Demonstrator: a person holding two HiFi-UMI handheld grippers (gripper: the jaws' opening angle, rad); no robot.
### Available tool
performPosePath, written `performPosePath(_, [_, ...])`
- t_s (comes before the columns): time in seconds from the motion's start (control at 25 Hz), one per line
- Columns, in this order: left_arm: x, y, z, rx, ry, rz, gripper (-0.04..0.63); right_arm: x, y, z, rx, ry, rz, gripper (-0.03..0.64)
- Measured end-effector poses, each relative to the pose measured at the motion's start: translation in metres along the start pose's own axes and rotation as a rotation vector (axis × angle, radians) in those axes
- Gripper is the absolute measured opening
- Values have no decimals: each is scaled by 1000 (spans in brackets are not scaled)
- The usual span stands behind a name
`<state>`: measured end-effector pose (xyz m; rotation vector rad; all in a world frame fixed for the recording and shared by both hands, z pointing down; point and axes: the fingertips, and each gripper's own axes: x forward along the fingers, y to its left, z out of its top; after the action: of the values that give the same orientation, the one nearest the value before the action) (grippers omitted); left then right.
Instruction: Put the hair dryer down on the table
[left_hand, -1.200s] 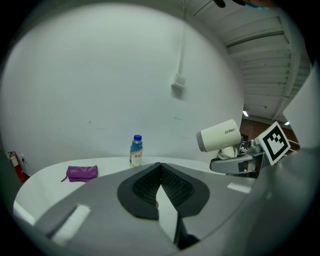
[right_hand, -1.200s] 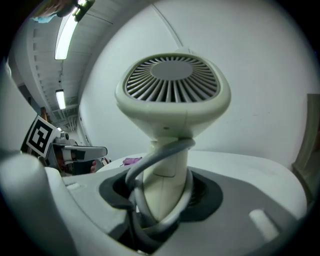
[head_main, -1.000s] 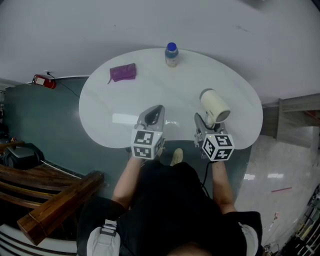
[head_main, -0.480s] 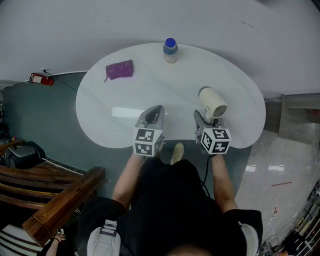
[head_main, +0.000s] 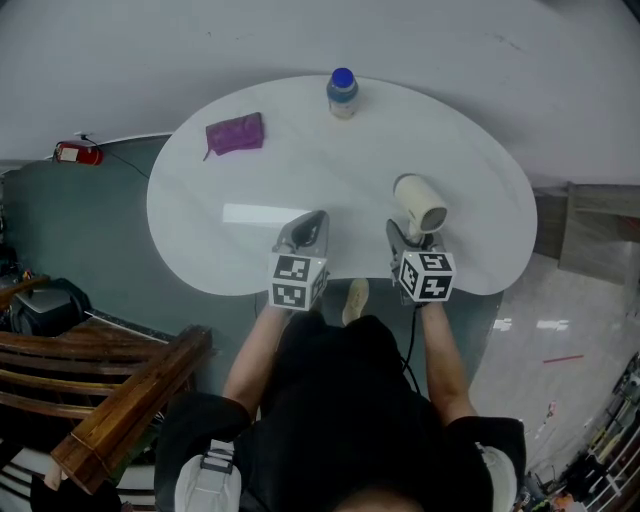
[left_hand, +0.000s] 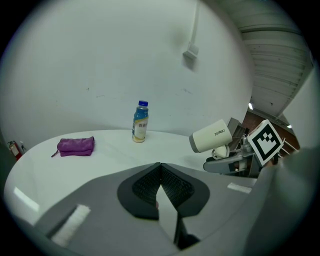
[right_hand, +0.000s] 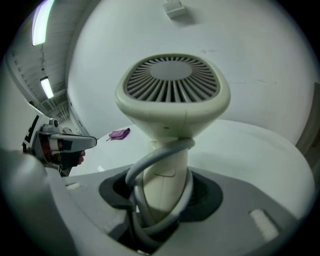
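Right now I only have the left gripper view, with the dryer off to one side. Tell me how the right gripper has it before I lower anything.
Observer: The right gripper is shut on the handle of the hair dryer, which stands upright in the jaws.
Operator: Check the cord.
Observer: The grey cord is wound round the handle and runs down between the jaws.
Operator: Report what lies below it.
Observer: From the head view, the dryer is over a bare part of the table near its near right edge. The bottle and purple pouch sit at the far side.
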<state>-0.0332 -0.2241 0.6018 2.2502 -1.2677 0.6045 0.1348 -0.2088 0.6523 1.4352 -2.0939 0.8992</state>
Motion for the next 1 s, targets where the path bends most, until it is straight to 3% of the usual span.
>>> performPosePath(1.0, [12, 10, -33, -17, 82, -16, 5, 49, -10, -50, -1, 161, -62, 222])
